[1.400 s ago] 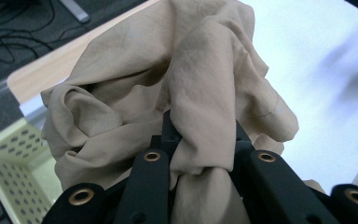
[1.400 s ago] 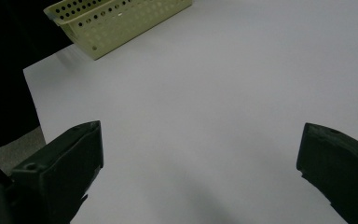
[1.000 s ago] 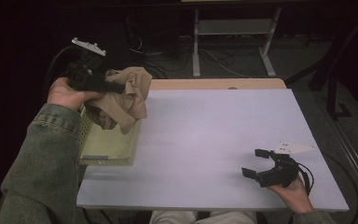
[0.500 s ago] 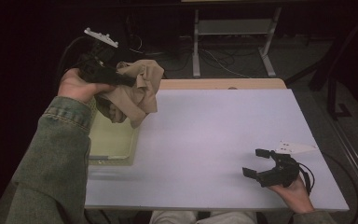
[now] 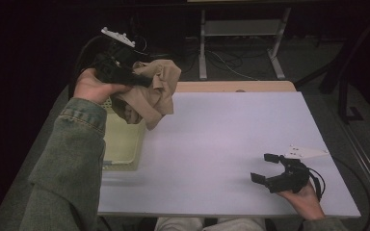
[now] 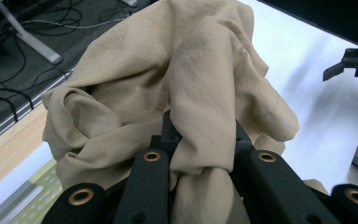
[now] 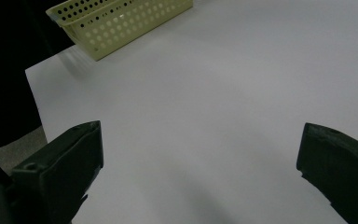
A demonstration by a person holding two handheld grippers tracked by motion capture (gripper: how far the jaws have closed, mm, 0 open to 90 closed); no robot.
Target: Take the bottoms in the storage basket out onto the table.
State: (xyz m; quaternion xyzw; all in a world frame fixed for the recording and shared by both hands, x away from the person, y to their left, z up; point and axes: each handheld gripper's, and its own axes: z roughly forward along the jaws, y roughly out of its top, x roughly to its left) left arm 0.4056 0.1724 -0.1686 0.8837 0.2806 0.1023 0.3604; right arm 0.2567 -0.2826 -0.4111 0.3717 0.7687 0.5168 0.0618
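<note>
Two grippers noted. Upper left of the high view, my left gripper [image 5: 142, 82] clamps the tan cloth [image 5: 151, 94], lifted above the yellow basket [image 5: 123, 144]. Lower right, my right gripper [image 5: 265, 168] rests on the white table [image 5: 212, 144], jaws wide.

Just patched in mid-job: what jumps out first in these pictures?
The crumpled tan cloth stands out first, bunched in the shut left gripper and held in the air over the table's far left, above the pale yellow perforated basket. Next comes the right gripper, jaws wide apart and holding nothing, low over the bare white table at its near right.
</note>
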